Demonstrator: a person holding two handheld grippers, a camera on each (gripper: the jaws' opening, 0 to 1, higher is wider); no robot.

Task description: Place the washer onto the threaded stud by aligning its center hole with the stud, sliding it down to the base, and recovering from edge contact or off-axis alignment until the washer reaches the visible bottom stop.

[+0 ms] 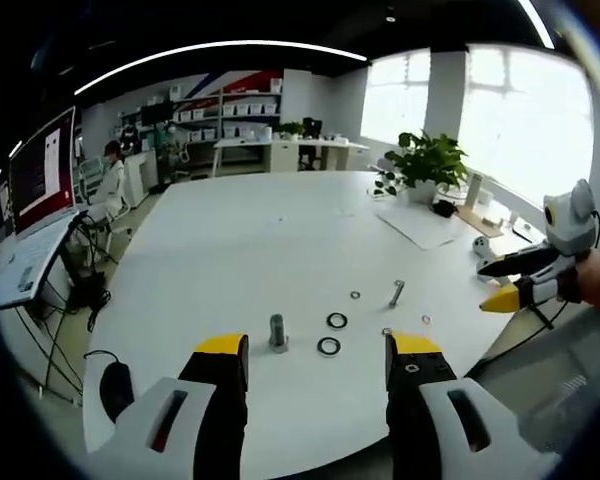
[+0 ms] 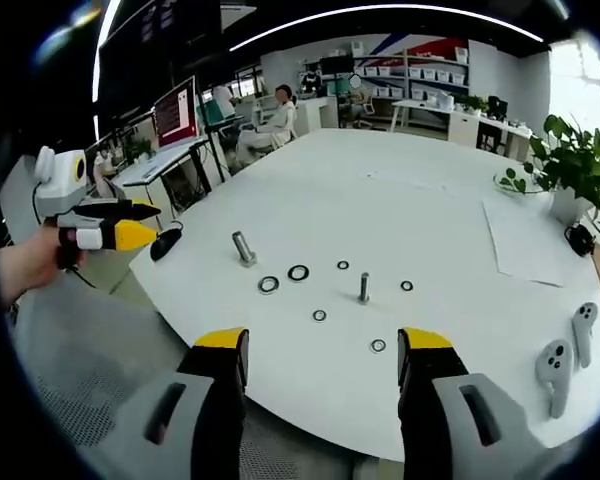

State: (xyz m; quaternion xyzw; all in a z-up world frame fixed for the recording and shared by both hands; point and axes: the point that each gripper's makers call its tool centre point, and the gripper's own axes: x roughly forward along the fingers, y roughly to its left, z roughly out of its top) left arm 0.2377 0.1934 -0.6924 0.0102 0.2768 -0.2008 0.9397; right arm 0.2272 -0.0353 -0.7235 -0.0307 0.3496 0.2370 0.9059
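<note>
Through the left gripper view, my left gripper [image 1: 317,365] hangs over the near edge of the white table [image 1: 250,230], its jaws spread wide with nothing between them. Just beyond them the threaded stud [image 1: 277,331] stands upright on its head, long axis straight up from the tabletop. To its right lie two dark washers [image 1: 332,333] flat on the surface, holes facing up, close to the stud but not touching it. Farther right a second bolt [image 1: 396,293] stands tilted, with a small ring [image 1: 355,295] near it. My right gripper [image 1: 510,280] comes in from the right edge, off the table; I cannot tell from here how its jaws stand.

Through the right gripper view, my right gripper [image 2: 323,365] is also released, jaws apart and empty, short of the table [image 2: 420,220] edge. The stud [image 2: 244,248] sits to the left, leaning a little in this lens, and the washers [image 2: 283,278] lie just right of it. The other bolt [image 2: 364,287] stands at centre with small rings [image 2: 319,315] scattered around. My left gripper [image 2: 130,232] shows at the left, held off the table.

By my reckoning nothing is done yet: no washer is picked, none is on the stud. Grasping, aligning the hole and sliding it down to the base all remain.
</note>
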